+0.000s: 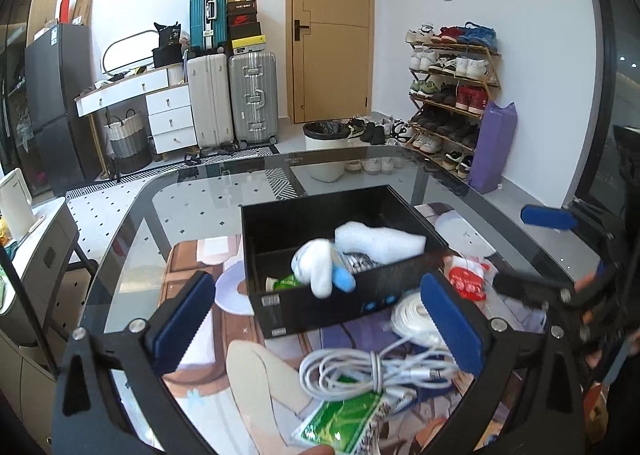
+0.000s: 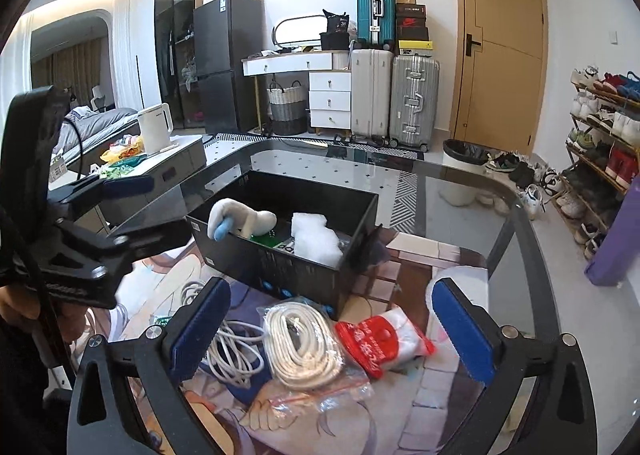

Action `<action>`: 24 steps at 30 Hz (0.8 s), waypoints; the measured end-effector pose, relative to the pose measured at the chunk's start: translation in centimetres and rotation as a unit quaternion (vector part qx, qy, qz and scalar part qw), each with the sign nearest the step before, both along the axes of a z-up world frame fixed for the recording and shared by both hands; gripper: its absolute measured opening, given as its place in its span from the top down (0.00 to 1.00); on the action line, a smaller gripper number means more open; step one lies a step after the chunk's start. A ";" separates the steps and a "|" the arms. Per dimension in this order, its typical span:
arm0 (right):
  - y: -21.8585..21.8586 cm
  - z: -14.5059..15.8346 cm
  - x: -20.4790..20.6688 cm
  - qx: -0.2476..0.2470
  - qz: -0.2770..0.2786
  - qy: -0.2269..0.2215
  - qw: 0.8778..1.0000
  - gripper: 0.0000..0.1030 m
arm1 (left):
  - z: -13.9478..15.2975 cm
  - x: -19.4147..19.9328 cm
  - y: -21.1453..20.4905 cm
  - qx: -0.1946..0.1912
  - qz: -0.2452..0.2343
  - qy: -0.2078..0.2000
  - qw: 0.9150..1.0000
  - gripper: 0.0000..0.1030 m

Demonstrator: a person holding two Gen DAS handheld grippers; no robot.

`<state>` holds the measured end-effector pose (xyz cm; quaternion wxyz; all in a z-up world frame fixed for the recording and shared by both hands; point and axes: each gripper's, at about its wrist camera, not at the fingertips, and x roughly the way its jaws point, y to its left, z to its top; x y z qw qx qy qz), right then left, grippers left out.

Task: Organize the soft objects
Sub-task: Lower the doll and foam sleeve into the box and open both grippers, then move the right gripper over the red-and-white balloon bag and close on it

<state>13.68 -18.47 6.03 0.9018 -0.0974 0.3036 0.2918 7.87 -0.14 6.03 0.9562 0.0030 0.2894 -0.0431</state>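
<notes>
A black open box (image 1: pixel 320 307) (image 2: pixel 280 263) stands on the glass table. A white-and-blue plush toy (image 1: pixel 320 267) (image 2: pixel 236 221) hangs over its near wall. White foam (image 1: pixel 380 241) (image 2: pixel 314 241) and a green packet (image 1: pixel 286 282) lie inside. My left gripper (image 1: pixel 320 327) is open and empty, held before the box, above a loose white cable (image 1: pixel 372 371). My right gripper (image 2: pixel 332 339) is open and empty over a bagged white cord coil (image 2: pixel 300 347) and a red-and-white packet (image 2: pixel 380 339) (image 1: pixel 466 279).
A green snack packet (image 1: pixel 344 423) lies at the table's near edge. A printed mat (image 2: pixel 420 395) covers the table under the items. A side cabinet with a white kettle (image 2: pixel 154 127) stands left. Suitcases (image 1: pixel 232 99), a bin (image 1: pixel 326 151) and a shoe rack (image 1: pixel 452 95) stand behind.
</notes>
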 end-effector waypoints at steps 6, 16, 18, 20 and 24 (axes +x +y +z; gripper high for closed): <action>-1.0 0.1 0.4 -0.013 -0.010 0.000 1.000 0.01 | -0.4 -1.4 0.5 -0.007 0.001 0.000 1.000 0.00; -1.8 -0.9 2.2 -0.028 -0.030 0.030 0.999 0.01 | -2.2 -2.0 1.0 -0.009 0.012 0.023 1.000 0.00; -1.9 -1.2 2.3 -0.028 -0.032 0.034 0.999 0.01 | -2.3 -1.9 0.8 -0.008 0.013 0.025 1.000 0.00; -2.0 -1.6 2.6 -0.030 -0.033 0.042 0.998 0.01 | -2.5 -1.9 0.7 -0.008 0.009 0.026 1.000 0.00; -2.3 -2.6 3.5 -0.040 -0.047 0.059 0.996 0.01 | -2.7 -1.9 0.5 -0.004 0.007 0.030 1.000 0.00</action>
